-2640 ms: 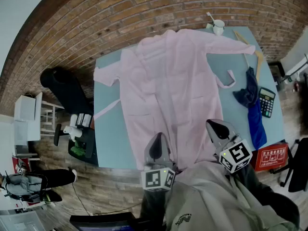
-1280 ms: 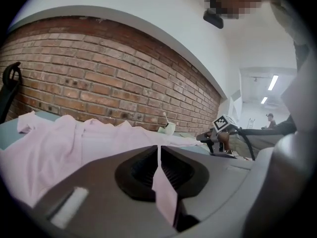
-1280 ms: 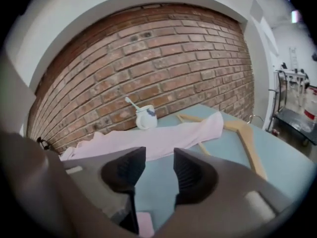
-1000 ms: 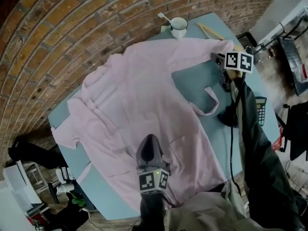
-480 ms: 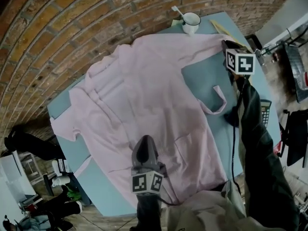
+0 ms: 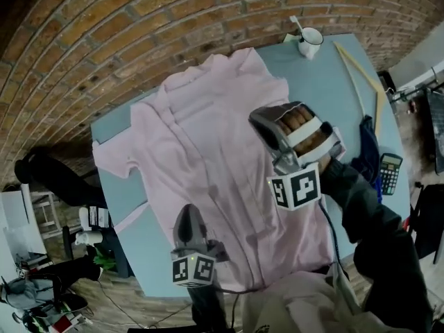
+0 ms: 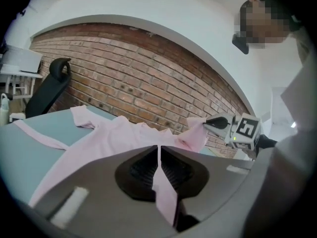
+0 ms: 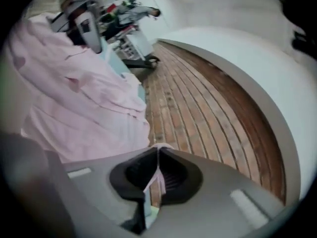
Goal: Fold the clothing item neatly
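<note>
Cloth of the pink robe (image 6: 208, 137) is clamped in your left gripper (image 7: 158, 154) at the near hem and in your raised right gripper (image 8: 157, 156).

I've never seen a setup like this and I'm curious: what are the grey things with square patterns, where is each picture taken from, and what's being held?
No robot here: a person holds a two-jaw gripper in each hand; the patterned cubes belong to them. The overhead picture comes from a camera on the person's head, looking down; the other two ride on the grippers. A pink garment lies on a blue-green table, with a mug, a dark blue cloth and a calculator beside it. Both the left gripper and the right gripper are shut on its fabric.
</note>
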{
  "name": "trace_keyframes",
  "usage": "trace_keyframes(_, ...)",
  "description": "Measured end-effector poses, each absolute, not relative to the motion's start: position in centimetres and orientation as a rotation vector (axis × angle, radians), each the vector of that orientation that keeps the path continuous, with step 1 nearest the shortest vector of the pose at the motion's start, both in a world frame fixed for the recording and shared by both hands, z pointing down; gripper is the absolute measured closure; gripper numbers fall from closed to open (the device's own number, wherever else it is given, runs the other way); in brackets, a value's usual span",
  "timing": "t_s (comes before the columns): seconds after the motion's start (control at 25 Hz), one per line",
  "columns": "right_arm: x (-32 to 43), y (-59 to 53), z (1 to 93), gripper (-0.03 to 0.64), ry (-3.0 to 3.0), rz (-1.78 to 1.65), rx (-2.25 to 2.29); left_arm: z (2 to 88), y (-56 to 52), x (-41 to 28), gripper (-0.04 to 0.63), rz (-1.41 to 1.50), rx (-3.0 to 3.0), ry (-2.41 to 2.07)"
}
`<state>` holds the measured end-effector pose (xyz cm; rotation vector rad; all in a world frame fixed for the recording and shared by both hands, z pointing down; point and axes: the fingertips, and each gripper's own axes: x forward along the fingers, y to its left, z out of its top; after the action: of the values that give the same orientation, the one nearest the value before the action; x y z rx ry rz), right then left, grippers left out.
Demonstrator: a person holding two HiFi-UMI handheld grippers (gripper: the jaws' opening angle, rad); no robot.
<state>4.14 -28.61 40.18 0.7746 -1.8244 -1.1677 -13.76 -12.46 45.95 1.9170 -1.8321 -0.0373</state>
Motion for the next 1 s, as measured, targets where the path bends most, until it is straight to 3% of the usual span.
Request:
trace_keyframes(0.24,-1.5,-22.2,49.8,0.586,-1.582,-1.387,0.403,44.7,-10.3,-17.4,0.568,-0.103,1.884,-1.886)
trace_keyframes(0.48,-1.2,-17.1,49.7,0.586,-1.774,-1.312,0.396,44.6,-8.5,-18.3,0.568,-0.138,1.863,-1.886)
trace_keyframes(0.76,-0.1,-14.6,46.0,0.615,-2.299,-0.586,0.629,45.2,-7.1,-21.8,0.588,-0.075,1.796,-2.008)
trace_keyframes(1.0,-3.9,-13.0,43.9,0.615,-2.538,-0.266,0.601,44.9,-8.1,-27.4,0.588,-0.019,1.721,-2.062)
